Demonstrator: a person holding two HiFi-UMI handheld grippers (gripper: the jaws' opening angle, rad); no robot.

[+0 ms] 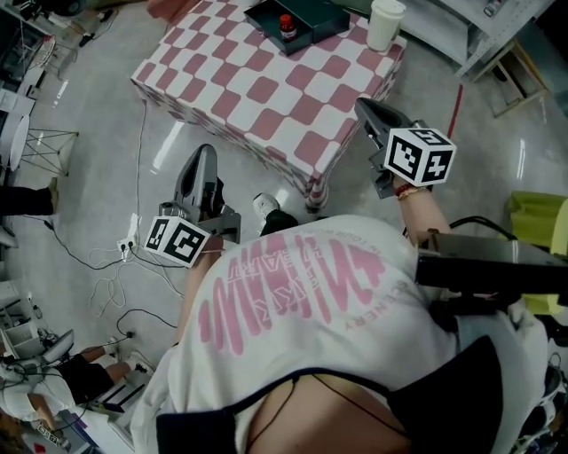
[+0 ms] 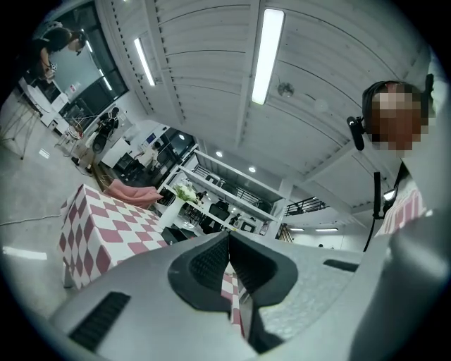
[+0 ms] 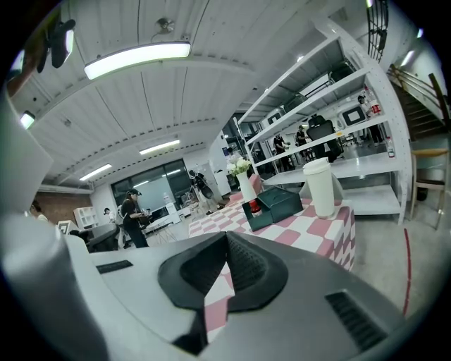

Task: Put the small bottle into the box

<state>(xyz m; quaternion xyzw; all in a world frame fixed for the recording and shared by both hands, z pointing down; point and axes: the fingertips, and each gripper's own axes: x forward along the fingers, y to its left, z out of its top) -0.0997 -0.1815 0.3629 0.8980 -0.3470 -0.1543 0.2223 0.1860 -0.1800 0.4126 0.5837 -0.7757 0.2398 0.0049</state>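
A small bottle with a red top (image 1: 286, 26) stands inside the open dark box (image 1: 311, 19) at the far side of the pink-and-white checked table (image 1: 266, 89). In the right gripper view the bottle (image 3: 254, 206) shows inside the box (image 3: 278, 203) ahead. My left gripper (image 1: 205, 156) is over the floor, short of the table's near edge, jaws together and empty. My right gripper (image 1: 365, 106) hovers by the table's near right corner, also shut on nothing. Both grippers (image 2: 227, 259) (image 3: 227, 255) show their pads meeting in their own views.
A tall white cup (image 1: 385, 22) stands right of the box; it shows in the right gripper view too, as does a white vase with flowers (image 3: 246, 185) behind the box. Cables and a power strip (image 1: 130, 244) lie on the floor at left. A shelving rack (image 3: 338, 92) stands beyond the table.
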